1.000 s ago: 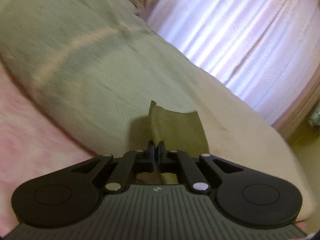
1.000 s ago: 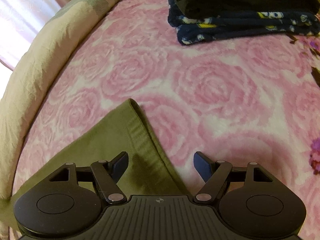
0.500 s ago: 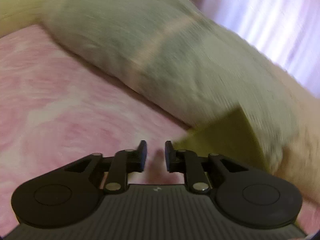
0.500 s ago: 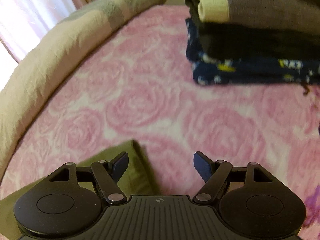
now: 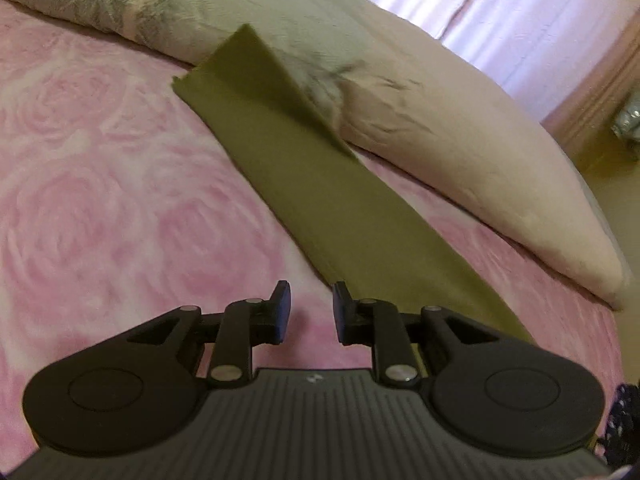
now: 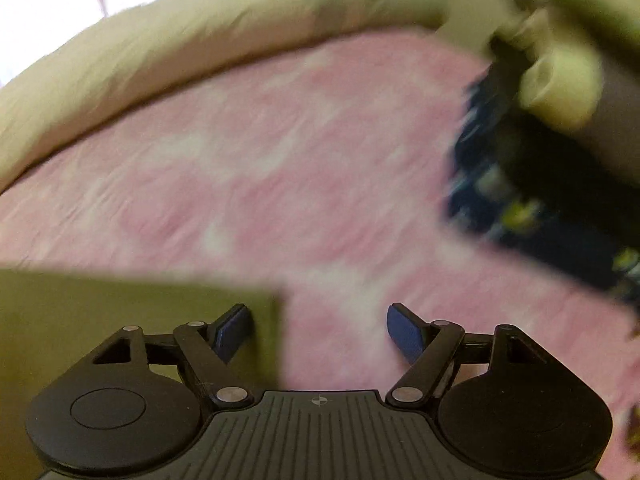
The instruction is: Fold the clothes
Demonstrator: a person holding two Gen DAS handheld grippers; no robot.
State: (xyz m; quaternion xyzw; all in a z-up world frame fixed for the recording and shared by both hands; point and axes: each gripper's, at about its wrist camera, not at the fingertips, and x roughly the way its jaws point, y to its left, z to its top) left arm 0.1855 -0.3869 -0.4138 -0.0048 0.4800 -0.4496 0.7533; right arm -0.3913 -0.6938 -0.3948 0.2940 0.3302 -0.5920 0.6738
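My left gripper hangs over the pink rose bedspread, jaws a little apart and pinching nothing — the olive garment lies folded in a long strip just beyond, its far corner propped against the beige bolster. My right gripper is spread wide and empty; the garment's corner sits by its left finger, folded stack off right.
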